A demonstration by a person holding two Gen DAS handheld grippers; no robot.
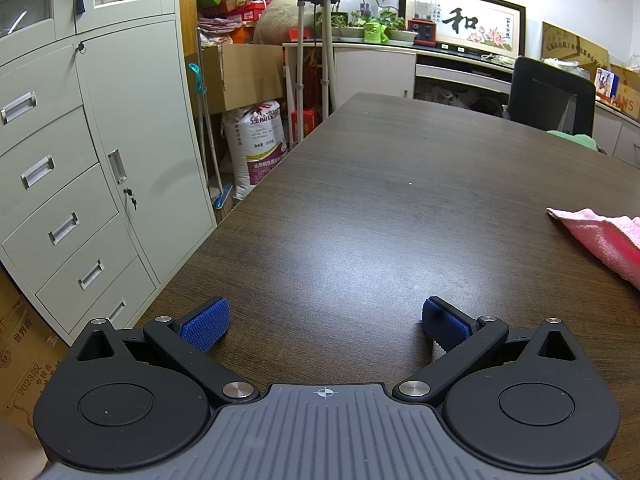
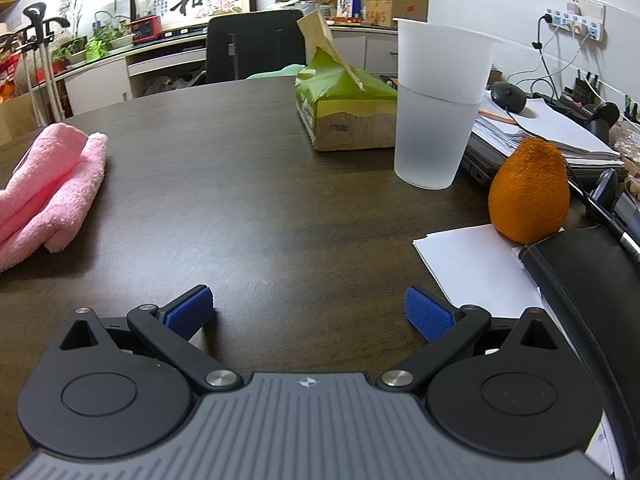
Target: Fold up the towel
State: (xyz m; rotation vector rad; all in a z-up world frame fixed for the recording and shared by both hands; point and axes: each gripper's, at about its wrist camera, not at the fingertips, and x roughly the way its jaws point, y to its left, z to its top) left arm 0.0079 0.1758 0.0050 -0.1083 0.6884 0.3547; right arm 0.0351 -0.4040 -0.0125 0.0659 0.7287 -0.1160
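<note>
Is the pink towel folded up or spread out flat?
Folded up, loosely. The pink towel lies on the table in several bunched layers, not flat. Neither gripper touches it.

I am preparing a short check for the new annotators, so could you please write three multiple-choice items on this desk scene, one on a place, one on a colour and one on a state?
1. Where does the pink towel lie relative to the right gripper?
A. To its left on the table
B. Between its fingers
C. Under the cup

2. What colour is the fruit beside the white paper?
A. Green
B. Orange
C. Red

3. How do the left gripper and the right gripper stand?
A. Both shut on the towel
B. One open, one shut
C. Both open, holding nothing

Answers: 1 A, the towel sits bunched at the left edge of the right wrist view. 2 B, its skin is plainly orange. 3 C, bare table shows between each pair of blue pads.
</note>
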